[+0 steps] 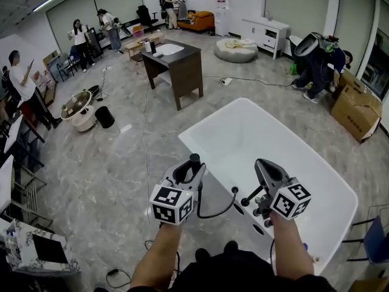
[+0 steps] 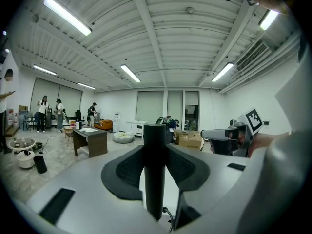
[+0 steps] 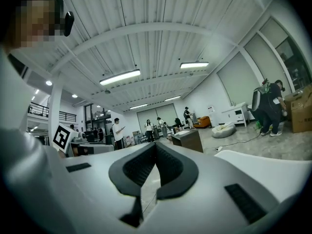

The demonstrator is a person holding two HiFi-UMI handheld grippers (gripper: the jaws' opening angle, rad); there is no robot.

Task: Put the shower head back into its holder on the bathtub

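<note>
A black shower head [image 1: 194,159] stands upright between the jaws of my left gripper [image 1: 193,166], which is shut on its handle. In the left gripper view the round black handle [image 2: 155,179] fills the gap between the pads. Its black hose [image 1: 216,213] loops down and right toward the black fittings [image 1: 250,201] on the near rim of the white bathtub [image 1: 316,169]. My right gripper [image 1: 262,165] hovers over that rim, right of the left one. Its jaws are shut with their tips touching and nothing between them [image 3: 155,147].
A dark wooden desk [image 1: 176,62] stands beyond the tub's far end. Cardboard boxes [image 1: 355,108] and a bent-over person [image 1: 316,62] are at the right. A black bin [image 1: 104,117] and several people are at the left. Cables lie on the grey floor.
</note>
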